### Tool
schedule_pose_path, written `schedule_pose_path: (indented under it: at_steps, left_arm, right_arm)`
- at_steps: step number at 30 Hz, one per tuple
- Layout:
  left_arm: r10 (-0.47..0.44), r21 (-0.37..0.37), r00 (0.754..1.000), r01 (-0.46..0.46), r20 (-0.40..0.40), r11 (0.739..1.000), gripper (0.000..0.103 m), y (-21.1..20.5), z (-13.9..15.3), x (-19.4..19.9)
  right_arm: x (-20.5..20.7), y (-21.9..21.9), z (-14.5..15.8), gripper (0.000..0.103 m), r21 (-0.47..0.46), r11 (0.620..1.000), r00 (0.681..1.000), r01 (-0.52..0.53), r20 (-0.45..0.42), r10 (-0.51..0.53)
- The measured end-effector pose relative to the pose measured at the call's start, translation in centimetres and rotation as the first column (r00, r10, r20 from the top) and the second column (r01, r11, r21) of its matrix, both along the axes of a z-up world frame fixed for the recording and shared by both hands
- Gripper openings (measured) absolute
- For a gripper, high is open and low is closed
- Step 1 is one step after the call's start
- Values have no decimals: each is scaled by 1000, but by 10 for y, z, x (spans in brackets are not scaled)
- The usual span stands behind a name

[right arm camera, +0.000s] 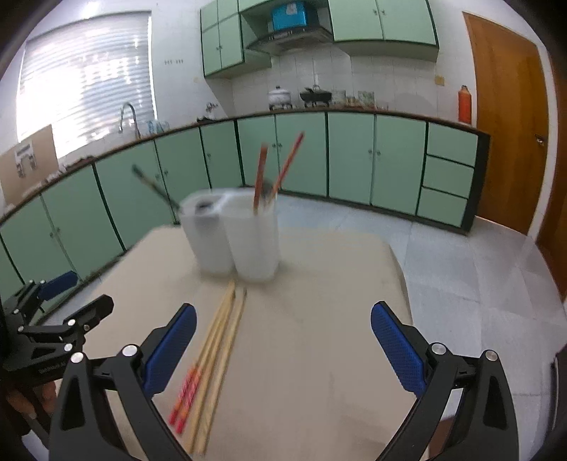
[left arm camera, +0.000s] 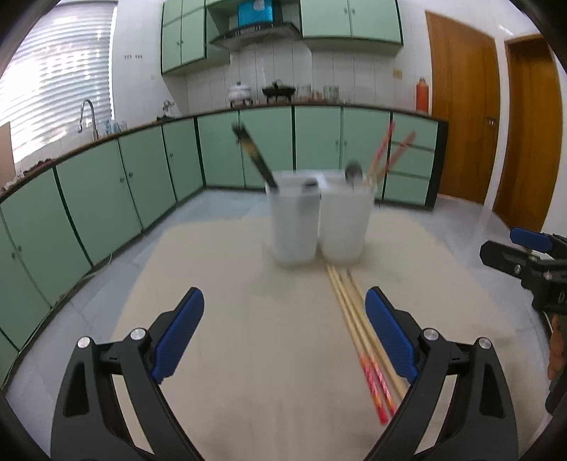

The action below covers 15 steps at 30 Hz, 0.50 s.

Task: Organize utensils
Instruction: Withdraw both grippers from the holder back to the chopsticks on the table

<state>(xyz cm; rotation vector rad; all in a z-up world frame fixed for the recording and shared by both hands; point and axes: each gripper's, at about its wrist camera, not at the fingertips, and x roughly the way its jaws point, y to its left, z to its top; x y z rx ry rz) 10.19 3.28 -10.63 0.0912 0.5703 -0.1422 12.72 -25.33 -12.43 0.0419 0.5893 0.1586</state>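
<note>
On the desk point(left arm camera: 219, 354), from the left, our left tool point(left arm camera: 283, 312) hangs released and empty. Loose chopsticks point(left arm camera: 358, 326) lie just inside its right finger, long axis running away toward the white holders point(left arm camera: 319, 223). Our right tool point(right arm camera: 283, 329), equally released, has them beside its left finger.

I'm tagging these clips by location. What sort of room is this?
Most likely a home kitchen. Green cabinets run under a long counter, a faucet stands by the window, and a range hood hangs above cookware on the counter. Chopsticks lie on the table in front.
</note>
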Motion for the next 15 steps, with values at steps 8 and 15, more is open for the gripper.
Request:
schedule_pose_path:
  at_steps: [8, 15]
  left_arm:
    - [-10, 23, 997, 12, -80, 1000, 90, -5, -36, -25]
    - [-17, 30, 993, 21, -118, 999, 90, -9, -54, -42]
  right_arm:
    - [-34, 9, -44, 97, 24, 1000, 997, -14, -74, 16]
    - [-54, 17, -66, 89, 18, 999, 993, -37, -116, 39]
